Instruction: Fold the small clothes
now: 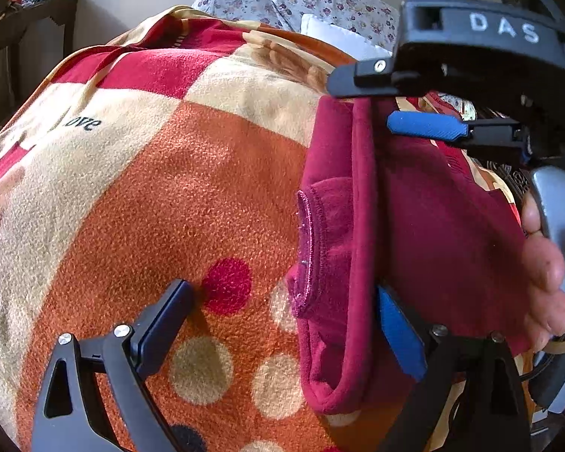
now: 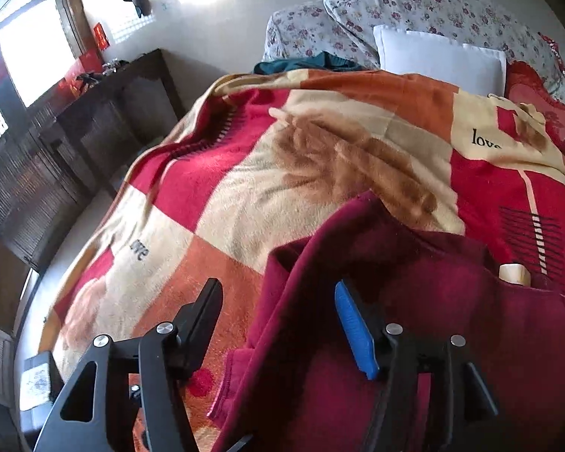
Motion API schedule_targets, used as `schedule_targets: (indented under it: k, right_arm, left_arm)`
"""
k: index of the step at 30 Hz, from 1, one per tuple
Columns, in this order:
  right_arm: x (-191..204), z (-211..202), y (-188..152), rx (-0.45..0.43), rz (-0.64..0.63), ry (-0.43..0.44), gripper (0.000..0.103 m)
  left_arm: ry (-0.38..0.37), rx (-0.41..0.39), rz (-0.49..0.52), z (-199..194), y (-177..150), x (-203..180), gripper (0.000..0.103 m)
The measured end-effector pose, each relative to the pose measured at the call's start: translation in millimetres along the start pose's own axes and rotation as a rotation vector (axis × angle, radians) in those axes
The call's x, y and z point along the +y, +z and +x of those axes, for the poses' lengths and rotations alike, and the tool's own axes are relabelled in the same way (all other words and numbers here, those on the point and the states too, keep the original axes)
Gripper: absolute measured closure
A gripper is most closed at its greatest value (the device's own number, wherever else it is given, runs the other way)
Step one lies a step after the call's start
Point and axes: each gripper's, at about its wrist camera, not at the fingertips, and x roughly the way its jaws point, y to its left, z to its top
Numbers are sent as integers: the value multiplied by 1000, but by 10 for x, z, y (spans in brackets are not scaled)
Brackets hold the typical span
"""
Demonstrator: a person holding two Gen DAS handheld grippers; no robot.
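We see a dark red garment [image 1: 425, 233] lying on a patchwork blanket [image 1: 169, 196] of orange, cream and red squares, filling the right half of the left wrist view. Its left edge is folded over into a thick vertical roll, and a stitched cuff [image 1: 307, 248] lies just left of that roll at mid-frame. The left gripper [image 1: 286, 320] stands wide open at the bottom of the frame: its black finger rests over the bare blanket at lower left, its blue-padded finger lies against the garment at lower centre-right, and the rolled edge sits between them ungripped. In the upper right of the same view we note the right gripper [image 1: 361, 105], its jaws apart, one black finger and one blue pad above the garment's top edge, nothing clamped. A hand [image 1: 546, 267] shows at the right edge around the handle. In the right wrist view the garment [image 2: 433, 320] fills the lower right; the right gripper [image 2: 278, 324] is well open, with the cloth's edge passing between the fingers untouched by the black one. Floral pillows [image 2: 414, 7] and a white cushion [image 2: 437, 56] lie at the upper right, a dark cabinet [image 2: 75, 143] at the left.
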Motion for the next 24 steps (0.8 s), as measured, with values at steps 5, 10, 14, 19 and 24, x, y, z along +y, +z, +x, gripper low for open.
schedule_targets:
  k: [5,10,14,19,24]
  right_arm:
    - [-39,72,-24,20,30,3,33]
    - [0,158,-1,36,25,-3,28]
    - [26,230,-16,59,17,-30,22]
    - [51,349,18,110,-41,-69,22]
    - [38,421,76,159,-55,-49,15]
  left_arm:
    - [2,-1,6,17,-4,-7,5]
    - [-15,5,0,37,9,-2,3]
    - [-21,4,-6,78,35,-1,1]
    - [-23,5,-1,100,47,8,0]
    - [-26,14,10,106,60,13,0]
